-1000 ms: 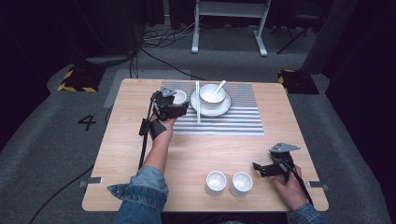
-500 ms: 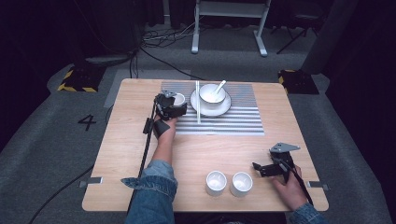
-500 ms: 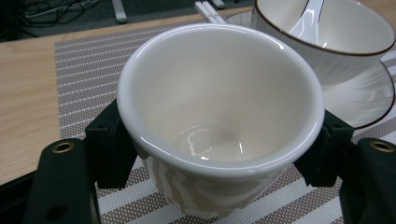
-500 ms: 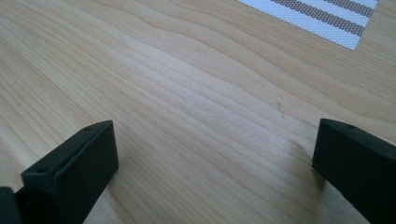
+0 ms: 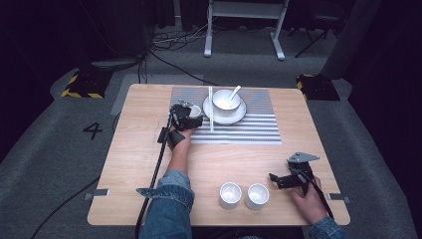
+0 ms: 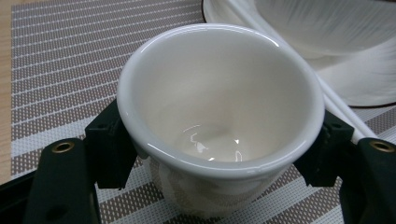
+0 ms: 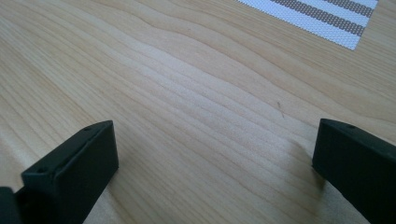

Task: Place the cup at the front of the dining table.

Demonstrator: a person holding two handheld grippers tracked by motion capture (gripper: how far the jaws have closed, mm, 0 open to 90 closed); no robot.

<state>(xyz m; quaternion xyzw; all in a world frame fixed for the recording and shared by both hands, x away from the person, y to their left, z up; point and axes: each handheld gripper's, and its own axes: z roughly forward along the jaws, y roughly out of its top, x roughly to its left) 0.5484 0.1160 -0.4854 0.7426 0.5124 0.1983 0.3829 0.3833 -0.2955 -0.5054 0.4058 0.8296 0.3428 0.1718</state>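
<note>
Left gripper [image 5: 191, 118] clamps white cup [image 6: 219, 116], jaws tight on both sides of its wall. Cup upright on striped mat [image 5: 249, 130] near mat's left edge, just beside plate [image 5: 238, 115] and chopsticks [image 5: 211, 107]. Right gripper [image 5: 278, 180] low over table [image 5: 134, 149] near right front corner, jaws wide, nothing between.

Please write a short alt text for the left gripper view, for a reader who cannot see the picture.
A white cup, empty and upright, is gripped between the two black jaws of the left gripper over a striped placemat. Behind it, at the upper right, are a white plate and white chopsticks.
</note>
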